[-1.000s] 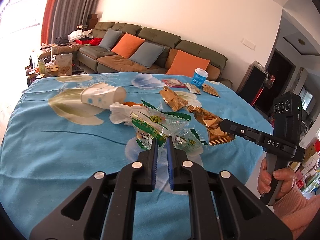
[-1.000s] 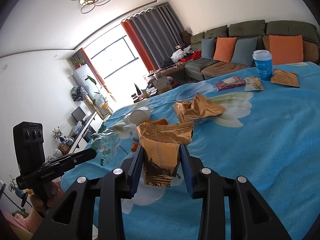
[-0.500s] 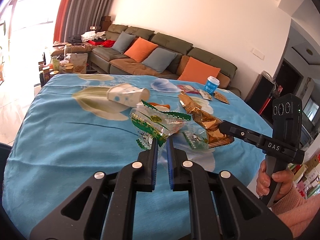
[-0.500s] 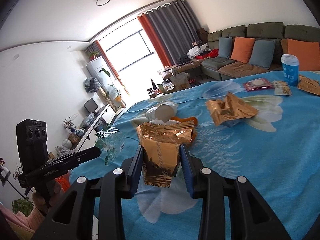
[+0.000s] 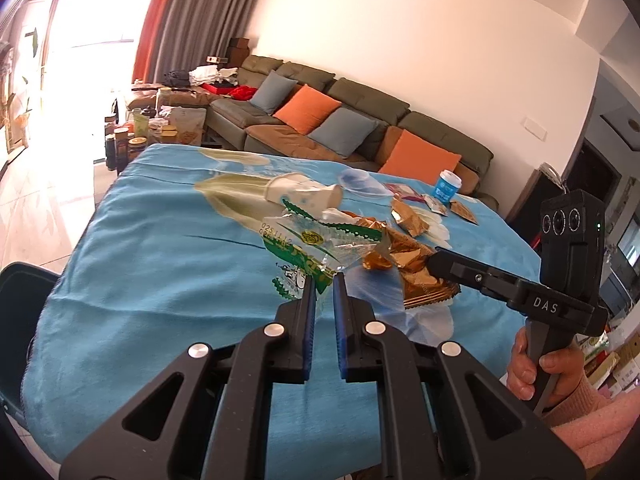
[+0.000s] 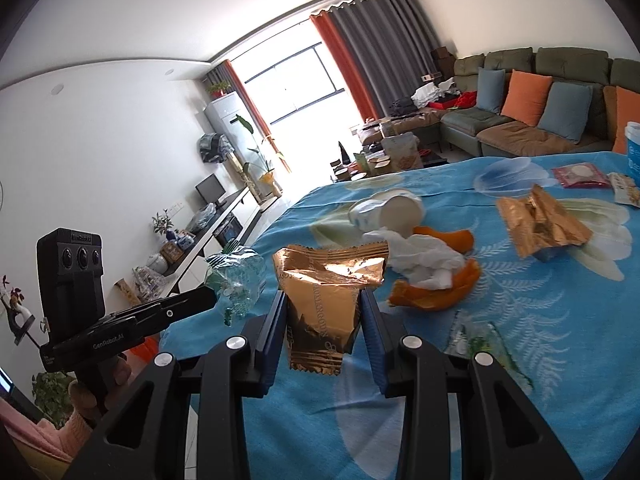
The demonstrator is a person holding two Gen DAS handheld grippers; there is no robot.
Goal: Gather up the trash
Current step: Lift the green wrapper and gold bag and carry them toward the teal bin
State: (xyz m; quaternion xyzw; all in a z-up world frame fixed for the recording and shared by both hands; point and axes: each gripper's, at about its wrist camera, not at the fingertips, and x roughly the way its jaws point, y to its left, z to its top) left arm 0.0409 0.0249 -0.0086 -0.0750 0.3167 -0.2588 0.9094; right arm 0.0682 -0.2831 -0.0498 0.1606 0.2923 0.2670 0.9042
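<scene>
Left gripper [image 5: 324, 280], fingers nearly together, pinches the lower edge of a clear green-printed wrapper [image 5: 316, 246], which stands up from the tips above the table. Right gripper [image 6: 323, 312], fingers partly apart, is clamped on a gold foil packet [image 6: 326, 308] held upright between the pads (its torn top flares above them). Each tool is carried in a hand [image 5: 538, 372] with a pink sleeve.

Landmark: table under a blue floral cloth [image 5: 168, 264]. Behind it, a green sofa [image 5: 360, 120] with orange and grey-blue cushions; at its near left corner, a dark bin edge [image 5: 20, 312].

On the cloth, in descending size:
- white paper cup [image 6: 390, 210], lying on its side near the middle;
- crumpled gold foil wrapper [image 6: 540, 220], right of the cup in the right wrist view;
- crumpled white tissue [image 6: 420, 258], just in front of the cup, touching orange peel [image 6: 432, 292];
- blue-and-white lidded cup [image 5: 447, 186], upright at the far edge;
- red packet [image 6: 578, 174] and small snack packets [image 5: 436, 204] near that cup;
- small clear wrapper [image 6: 476, 334], flat on the cloth just beside the right gripper.
</scene>
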